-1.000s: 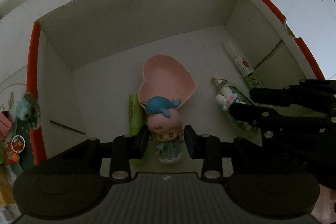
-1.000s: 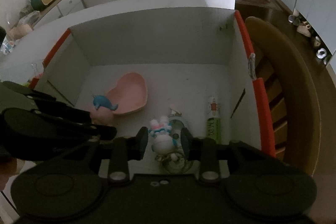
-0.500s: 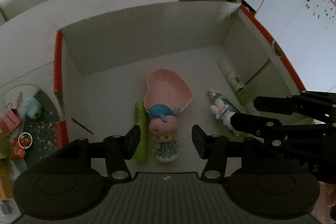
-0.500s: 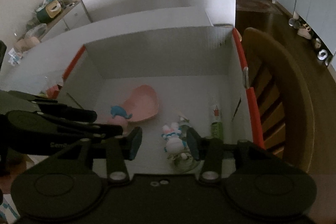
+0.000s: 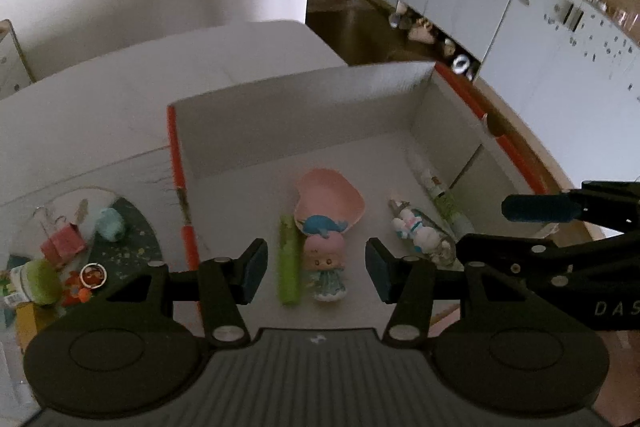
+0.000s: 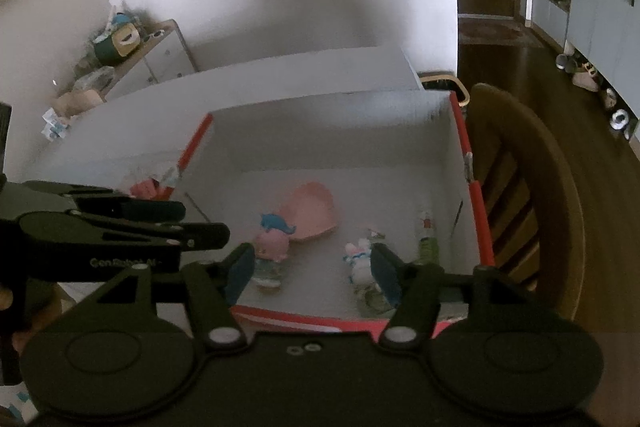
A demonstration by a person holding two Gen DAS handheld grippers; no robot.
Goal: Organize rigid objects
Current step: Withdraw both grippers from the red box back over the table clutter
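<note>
A white cardboard box with orange rims holds a pink-haired doll with a blue whale on its head, a pink heart dish, a green tube, a white bunny figure and a printed tube. My left gripper is open and empty, raised above the doll. My right gripper is open and empty, above the box's near edge, with the bunny by its right finger and the doll by its left.
A round mat left of the box carries small toys, a pink clip, a teal figure and a green cup. A wooden chair stands right of the box. The box sits on a white table. Cabinets line the far right.
Both grippers opened wide, letting go of the doll and the bunny, and rose up and back from the box. The doll and bunny stay on the box floor.
</note>
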